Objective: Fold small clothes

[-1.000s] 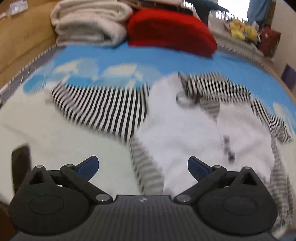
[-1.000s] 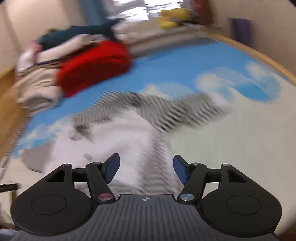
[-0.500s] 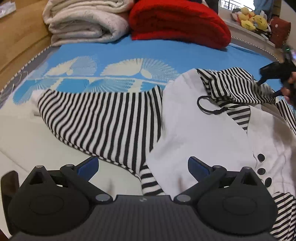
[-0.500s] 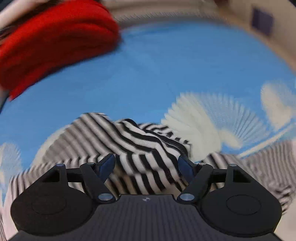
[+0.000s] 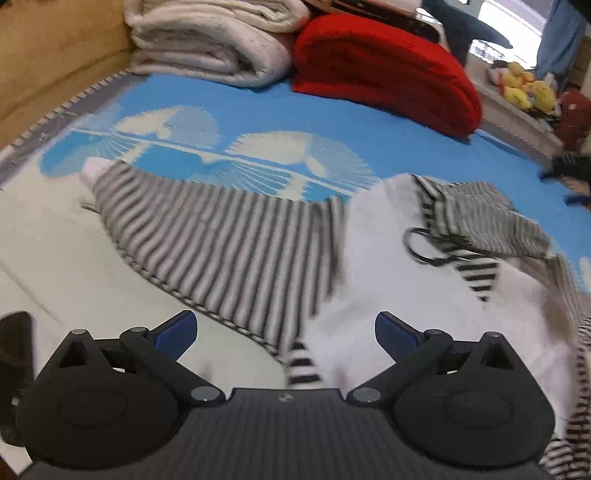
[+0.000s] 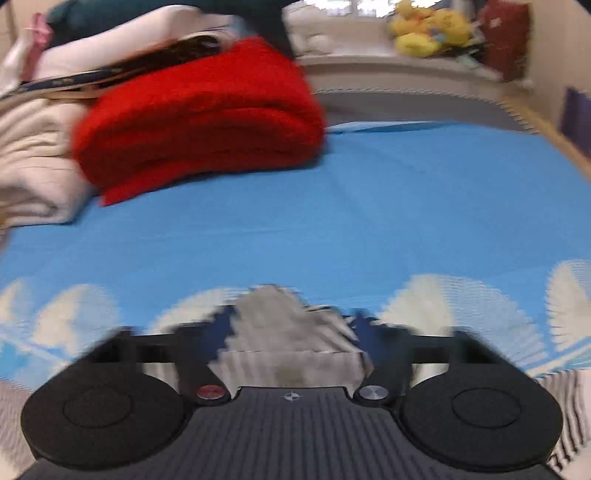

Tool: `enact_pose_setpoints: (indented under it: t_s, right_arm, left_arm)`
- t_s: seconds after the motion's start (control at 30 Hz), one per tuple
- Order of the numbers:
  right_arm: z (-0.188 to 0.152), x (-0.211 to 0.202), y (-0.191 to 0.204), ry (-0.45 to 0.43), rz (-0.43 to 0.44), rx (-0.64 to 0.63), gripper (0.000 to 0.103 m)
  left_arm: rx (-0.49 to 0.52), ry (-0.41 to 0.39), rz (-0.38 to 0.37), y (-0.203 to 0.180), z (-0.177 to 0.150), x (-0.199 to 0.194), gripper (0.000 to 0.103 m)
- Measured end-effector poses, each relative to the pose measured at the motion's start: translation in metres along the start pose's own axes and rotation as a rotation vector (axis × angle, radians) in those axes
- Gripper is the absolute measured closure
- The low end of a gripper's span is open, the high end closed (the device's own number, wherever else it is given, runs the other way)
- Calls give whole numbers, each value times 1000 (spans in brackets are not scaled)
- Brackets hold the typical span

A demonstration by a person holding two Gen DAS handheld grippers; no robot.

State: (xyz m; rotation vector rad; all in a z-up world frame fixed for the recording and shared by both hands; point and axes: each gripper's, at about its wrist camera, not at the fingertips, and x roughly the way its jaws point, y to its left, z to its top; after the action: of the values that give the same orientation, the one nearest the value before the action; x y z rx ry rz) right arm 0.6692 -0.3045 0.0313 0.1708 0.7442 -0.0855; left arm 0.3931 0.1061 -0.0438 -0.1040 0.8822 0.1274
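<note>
Jaws of my left gripper [image 5: 284,334] are hanging apart above the striped top [image 5: 236,251] lying on the blue mat [image 5: 258,114]; my right gripper [image 6: 291,325] is opening around its blurred hood [image 6: 273,317].

Both cams sit just behind their own gripper fingers, fisheye, tilted down at the blue bed sheet with white fan prints [image 5: 388,144]. Left wrist cam: close above the white garment with black-and-white striped sleeves [image 5: 236,243], facing the far end where the folded red fleece blanket [image 5: 384,70] and cream folded blanket [image 5: 207,44] are stacked. Right wrist cam: lower and nearer the sheet, a striped fold right at the lens, same heading. Shared: sheet, red blanket, cream blanket, yellow plush toys [image 6: 424,29] on the far ledge. Both frames motion-blurred
</note>
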Motion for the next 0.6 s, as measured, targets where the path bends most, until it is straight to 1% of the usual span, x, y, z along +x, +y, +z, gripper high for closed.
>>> enact_pose_setpoints:
  t_s: [0.03, 0.07, 0.1, 0.13, 0.17, 0.2, 0.23, 0.3, 0.33, 0.4, 0.47, 0.53, 0.57, 0.6]
  right_arm:
    - [-6, 9, -7, 0, -33, -1, 21]
    - [-13, 22, -16, 23, -71, 17, 21]
    - [-17, 37, -25, 60, -99, 54, 21]
    - [-21, 52, -32, 101, -110, 98, 21]
    - [-26, 67, -40, 146, -99, 149, 22]
    - [-34, 77, -43, 183, -80, 182, 33]
    - [-42, 83, -45, 201, -70, 198, 91]
    - [-46, 79, -29, 148, -67, 124, 103]
    - [-42, 64, -18, 60, -64, 74, 103]
    - [-24, 29, -2, -68, -24, 24, 103]
    - [-4, -12, 7, -149, 27, 22, 103]
    - [12, -58, 17, -210, 82, -3, 103]
    - [17, -84, 22, -230, 98, -28, 103]
    - [19, -105, 24, -229, 103, -57, 103]
  left_arm:
    - [-1, -15, 36, 1, 0, 0, 0]
    - [-6, -22, 59, 4, 1, 0, 0]
    - [-21, -21, 69, 6, 3, 1, 0]
    - [-45, -13, 64, 9, 4, 3, 0]
    - [-68, -2, 53, 11, 7, 4, 0]
    - [-85, 8, 43, 12, 8, 5, 0]
    - [-91, 16, 34, 12, 8, 7, 0]
    - [-69, 22, 37, 7, 7, 9, 0]
    - [-52, 22, 40, 4, 6, 9, 0]
    - [-40, 19, 40, 3, 4, 8, 0]
    - [-50, 12, 36, 4, 4, 7, 0]
    - [-65, 14, 32, 7, 5, 6, 0]
    - [-72, 18, 26, 8, 4, 7, 0]
    - [-77, 24, 19, 9, 4, 7, 0]
